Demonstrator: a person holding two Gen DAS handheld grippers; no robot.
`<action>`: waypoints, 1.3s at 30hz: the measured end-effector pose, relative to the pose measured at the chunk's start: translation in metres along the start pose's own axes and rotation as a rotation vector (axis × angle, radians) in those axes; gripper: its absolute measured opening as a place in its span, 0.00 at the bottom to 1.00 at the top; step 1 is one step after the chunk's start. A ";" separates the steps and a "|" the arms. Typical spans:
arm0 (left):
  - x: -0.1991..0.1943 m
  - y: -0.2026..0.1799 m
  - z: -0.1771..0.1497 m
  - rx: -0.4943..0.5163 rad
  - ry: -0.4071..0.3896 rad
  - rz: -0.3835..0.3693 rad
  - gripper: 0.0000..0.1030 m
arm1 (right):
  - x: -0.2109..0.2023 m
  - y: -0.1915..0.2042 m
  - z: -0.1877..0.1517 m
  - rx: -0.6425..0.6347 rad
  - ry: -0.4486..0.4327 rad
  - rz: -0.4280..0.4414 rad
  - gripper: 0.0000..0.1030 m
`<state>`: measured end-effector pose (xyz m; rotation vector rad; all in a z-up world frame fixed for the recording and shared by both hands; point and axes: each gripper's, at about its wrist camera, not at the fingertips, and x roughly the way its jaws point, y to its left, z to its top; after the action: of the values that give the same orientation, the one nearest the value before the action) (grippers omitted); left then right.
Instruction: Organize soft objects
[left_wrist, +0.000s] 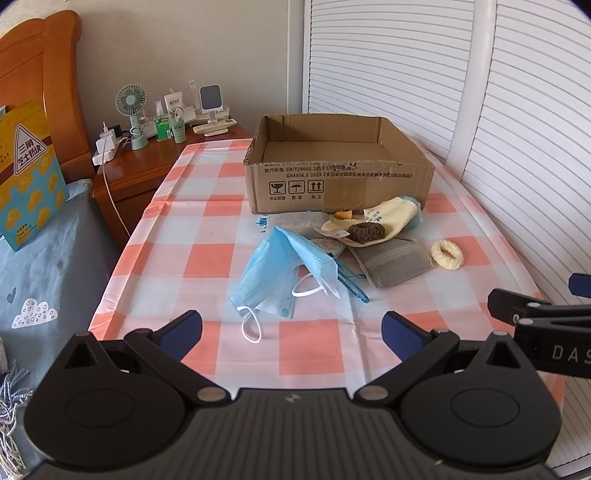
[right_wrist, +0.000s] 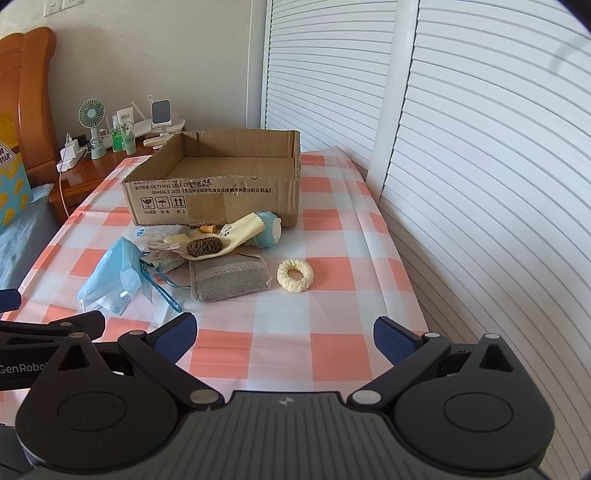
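Both claws, left claw and right claw, gape wide; grey pouch lies crosswise.

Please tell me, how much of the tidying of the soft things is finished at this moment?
Done: nothing that shows; the cardboard box looks empty inside. In hand: nothing; the left tool and right tool are both open above the checked cloth. Left: everything, namely the blue masks, grey pouch, brown scrunchie, cream scrunchie and yellow cloth in front of the box.
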<state>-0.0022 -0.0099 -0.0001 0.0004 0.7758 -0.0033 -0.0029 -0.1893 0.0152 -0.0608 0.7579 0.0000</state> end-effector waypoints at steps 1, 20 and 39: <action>0.000 -0.001 0.000 0.000 0.000 0.000 1.00 | 0.000 0.000 0.000 0.000 0.000 0.000 1.00; 0.004 0.001 -0.001 0.001 0.001 -0.010 1.00 | -0.001 0.001 0.001 -0.002 -0.002 0.002 1.00; 0.004 0.001 0.000 -0.001 0.001 -0.012 1.00 | -0.001 0.001 0.003 -0.007 -0.004 0.002 1.00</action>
<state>0.0005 -0.0094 -0.0033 -0.0054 0.7771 -0.0139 -0.0014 -0.1879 0.0183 -0.0668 0.7537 0.0050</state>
